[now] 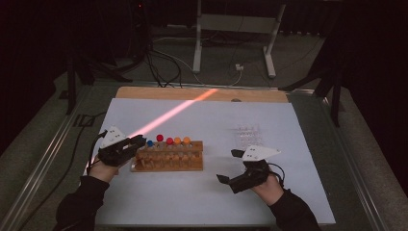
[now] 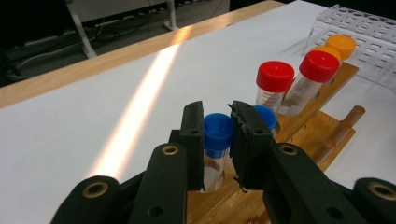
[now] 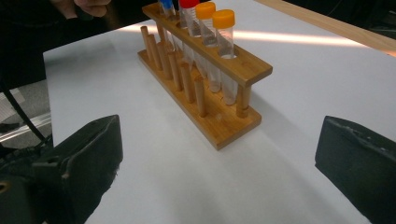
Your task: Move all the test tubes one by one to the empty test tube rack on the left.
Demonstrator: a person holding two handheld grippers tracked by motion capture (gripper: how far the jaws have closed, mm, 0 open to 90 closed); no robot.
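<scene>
The left gripper [image 2: 217,140] is clamped on a blue-capped tube [image 2: 218,133] at the left end of the wooden rack [image 1: 168,156], its jaws pressing the tube just below the cap while the tube's lower part sits in the end hole. A second blue cap [image 2: 267,115] stands just behind it, then two red-capped tubes [image 2: 274,77] and two orange-capped ones [image 2: 340,45] further along. The right gripper [image 1: 230,166] rests with its jaws spread wide and empty, near the rack's right end. To do this well, the tube should travel straight along the hole's axis, upright, without knocking the neighbouring blue cap; the free gripper could steady the light rack if it tips
</scene>
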